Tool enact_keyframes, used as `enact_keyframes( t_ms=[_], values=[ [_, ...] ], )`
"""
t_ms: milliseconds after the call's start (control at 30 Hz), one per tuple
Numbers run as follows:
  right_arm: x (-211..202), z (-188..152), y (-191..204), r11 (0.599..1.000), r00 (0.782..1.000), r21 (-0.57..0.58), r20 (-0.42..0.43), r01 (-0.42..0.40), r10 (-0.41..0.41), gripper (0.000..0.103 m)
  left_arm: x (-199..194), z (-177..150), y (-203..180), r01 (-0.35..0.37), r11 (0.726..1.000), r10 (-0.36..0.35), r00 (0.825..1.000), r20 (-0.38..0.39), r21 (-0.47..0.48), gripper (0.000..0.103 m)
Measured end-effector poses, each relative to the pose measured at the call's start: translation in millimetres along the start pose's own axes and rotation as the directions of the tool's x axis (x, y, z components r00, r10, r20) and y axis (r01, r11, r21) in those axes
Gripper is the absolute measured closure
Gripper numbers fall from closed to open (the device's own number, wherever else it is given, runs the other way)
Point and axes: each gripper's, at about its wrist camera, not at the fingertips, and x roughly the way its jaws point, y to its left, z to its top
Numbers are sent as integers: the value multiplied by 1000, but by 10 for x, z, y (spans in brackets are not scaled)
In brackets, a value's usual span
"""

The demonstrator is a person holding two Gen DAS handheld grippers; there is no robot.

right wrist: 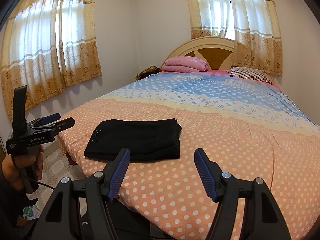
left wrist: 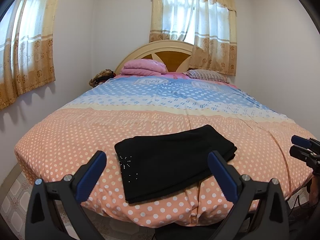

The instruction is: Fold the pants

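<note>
The black pants (left wrist: 172, 160) lie folded into a compact rectangle near the foot edge of the bed; small rhinestones show on the left part. They also show in the right wrist view (right wrist: 136, 140). My left gripper (left wrist: 158, 156) is open and empty, held back from the bed edge, its fingers framing the pants without touching. My right gripper (right wrist: 162, 154) is open and empty, to the right of the pants and apart from them. The left gripper also shows in the right wrist view (right wrist: 60, 121), and the right one in the left wrist view (left wrist: 300, 146).
The bed (left wrist: 80, 136) has a polka-dot cover in orange and blue. A folded pink blanket (left wrist: 144, 67) and a striped pillow (left wrist: 208, 75) lie by the headboard (left wrist: 170, 48). Curtained windows are on the left and back walls. Tiled floor (left wrist: 14, 196) lies left of the bed.
</note>
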Motion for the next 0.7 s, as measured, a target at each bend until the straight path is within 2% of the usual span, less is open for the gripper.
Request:
enact_keyframes(
  t_ms=[267,533,700],
  values=[
    [-21,0,20,1000,1000,-1,9,7,-7,35,7,9,-7,-8,1000,8,1000,-6,16,0],
    [-48,-12,37,1000,999,-6,25,24,-24,35,-39,38,-21,-5,1000,5,1000,26,-3,0],
    [-40,-18,21,1000,999,-3,24,30,-30,35,20,29,-30,-23,1000,23,1000,0,-2,0]
  ],
)
